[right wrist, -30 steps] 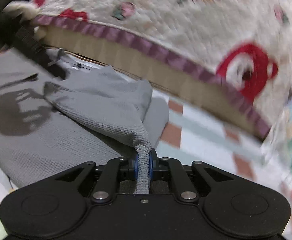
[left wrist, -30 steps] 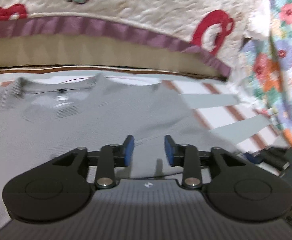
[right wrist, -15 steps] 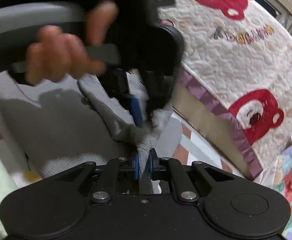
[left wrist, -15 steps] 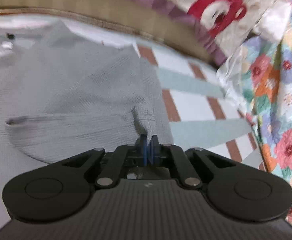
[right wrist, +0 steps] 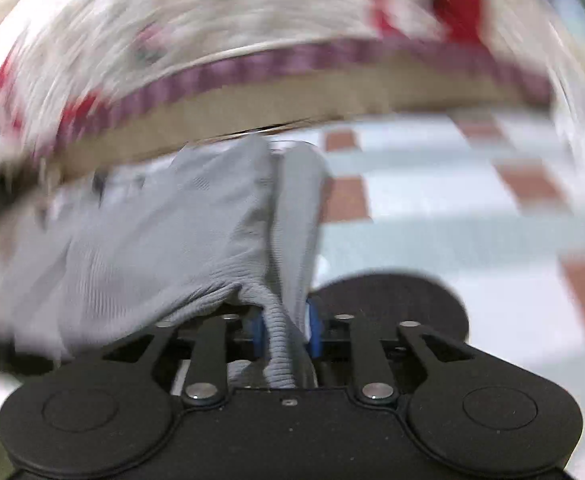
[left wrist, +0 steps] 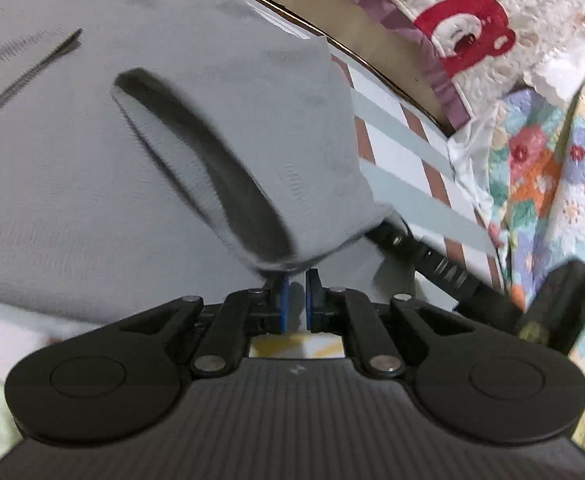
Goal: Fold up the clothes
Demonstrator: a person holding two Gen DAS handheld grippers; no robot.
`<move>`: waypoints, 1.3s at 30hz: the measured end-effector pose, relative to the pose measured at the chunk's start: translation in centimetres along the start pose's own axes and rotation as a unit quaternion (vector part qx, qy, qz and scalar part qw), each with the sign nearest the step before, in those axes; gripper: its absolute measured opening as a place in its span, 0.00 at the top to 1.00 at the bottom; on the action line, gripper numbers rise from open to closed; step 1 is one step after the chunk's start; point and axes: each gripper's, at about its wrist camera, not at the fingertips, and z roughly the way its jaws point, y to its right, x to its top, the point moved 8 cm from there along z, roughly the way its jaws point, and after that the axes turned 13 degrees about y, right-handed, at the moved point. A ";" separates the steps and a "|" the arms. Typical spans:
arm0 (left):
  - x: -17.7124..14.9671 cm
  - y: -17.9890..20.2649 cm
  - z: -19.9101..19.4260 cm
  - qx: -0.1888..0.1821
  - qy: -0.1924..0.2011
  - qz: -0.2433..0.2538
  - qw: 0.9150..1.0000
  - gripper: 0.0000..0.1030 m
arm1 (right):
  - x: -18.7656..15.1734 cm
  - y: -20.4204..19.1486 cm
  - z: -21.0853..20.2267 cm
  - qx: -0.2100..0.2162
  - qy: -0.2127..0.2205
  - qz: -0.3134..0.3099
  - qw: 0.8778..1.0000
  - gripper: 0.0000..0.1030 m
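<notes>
My left tongs (left wrist: 294, 294) stood slightly parted, the lifted sleeve (left wrist: 252, 152) of the grey knit top (left wrist: 60, 168) draped over their tips; whether they gripped it I could not tell. My right tongs (right wrist: 283, 326) were clamped on a ribbed edge of the same top, bunched just ahead. The rest lay spread on the checked bedsheet (left wrist: 404, 160), beyond it the bear-print quilt (left wrist: 472, 28)

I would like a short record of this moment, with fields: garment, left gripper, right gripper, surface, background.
garment: grey shirt, sleeve lifted
left gripper: slightly parted, just under the sleeve cuff; grip unclear
right gripper: ribbed grey fabric between its fingers, image blurred
surface: checked sheet, white, grey and brown
background: quilt with red bear print
</notes>
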 end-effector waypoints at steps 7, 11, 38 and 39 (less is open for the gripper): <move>3.4 -2.5 -3.8 0.014 0.033 0.046 0.998 0.60 | -0.8 2.0 -1.3 -0.001 -0.009 0.156 0.988 0.62; 6.3 -5.3 -3.2 0.043 0.061 0.029 0.997 0.56 | -0.2 1.4 -2.7 -0.052 0.006 0.132 0.990 0.57; 12.2 -9.5 -4.4 0.087 0.116 0.187 0.972 0.48 | 7.1 -5.3 3.7 0.021 -0.018 -0.161 0.987 0.58; 13.2 -10.7 -4.5 0.098 0.121 0.182 0.971 0.48 | 8.0 -5.7 4.6 0.037 -0.023 -0.161 0.986 0.56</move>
